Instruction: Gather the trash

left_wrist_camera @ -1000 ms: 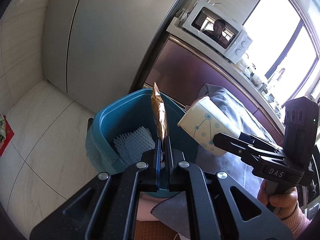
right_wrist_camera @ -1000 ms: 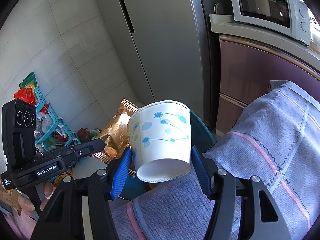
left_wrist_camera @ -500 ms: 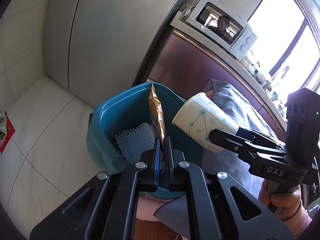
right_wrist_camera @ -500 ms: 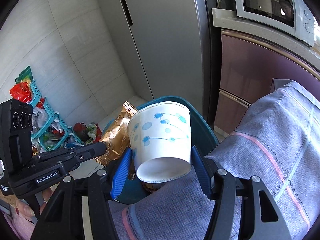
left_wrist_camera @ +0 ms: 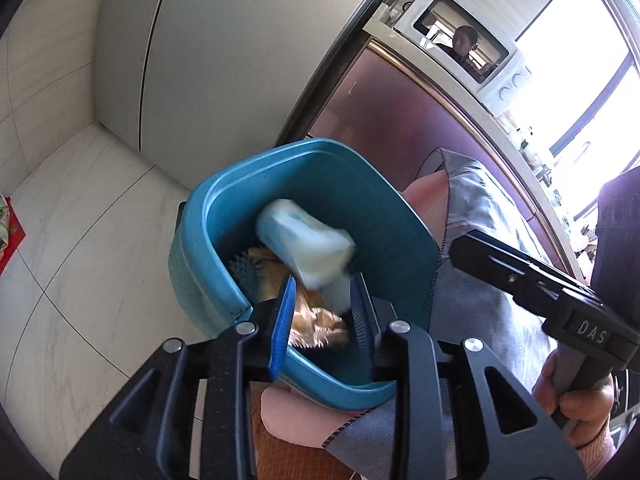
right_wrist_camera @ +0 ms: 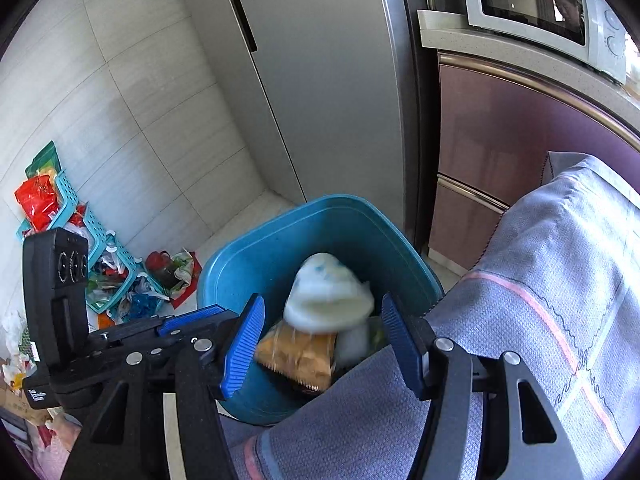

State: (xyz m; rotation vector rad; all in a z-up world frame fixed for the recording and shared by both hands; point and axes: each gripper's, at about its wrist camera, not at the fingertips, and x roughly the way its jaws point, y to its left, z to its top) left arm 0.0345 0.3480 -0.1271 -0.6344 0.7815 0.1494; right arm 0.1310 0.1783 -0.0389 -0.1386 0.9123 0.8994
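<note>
Over the teal trash bin (left_wrist_camera: 208,216), at the lower middle of both wrist views, your two grippers hang with nothing in their grip. Your left gripper (left_wrist_camera: 322,312) has just been opening its jaws; they now stand a little apart, and the gold snack wrapper (left_wrist_camera: 316,320) shows between the blue pads (left_wrist_camera: 282,320) but lies blurred, down inside the bin, with no pad pressing on it. Your right gripper (right_wrist_camera: 322,344) holds its jaws wide, and the white paper cup with blue dots (right_wrist_camera: 326,300) is clear of both pads, smeared by motion and tipped on its side within the bin's mouth. In the left wrist view the cup (left_wrist_camera: 306,246) sits at about 12 o'clock from the left jaws, above the wrapper and a piece of white foam netting (left_wrist_camera: 244,272) at the cup's 8 o'clock. In the right wrist view the wrapper (right_wrist_camera: 298,354) lies just below the cup, at its 6 o'clock.

The bin stands against a grey striped cloth (right_wrist_camera: 540,320) draped at its 4 o'clock. Your right hand (left_wrist_camera: 576,408) grips its handle at 4 o'clock in the left view. A refrigerator (right_wrist_camera: 320,80) rises beyond the bin at 12 o'clock, a microwave (right_wrist_camera: 536,8) at 1 o'clock. Teal baskets (right_wrist_camera: 68,200) with scattered wrappers lie well apart on the floor at 9 o'clock.
</note>
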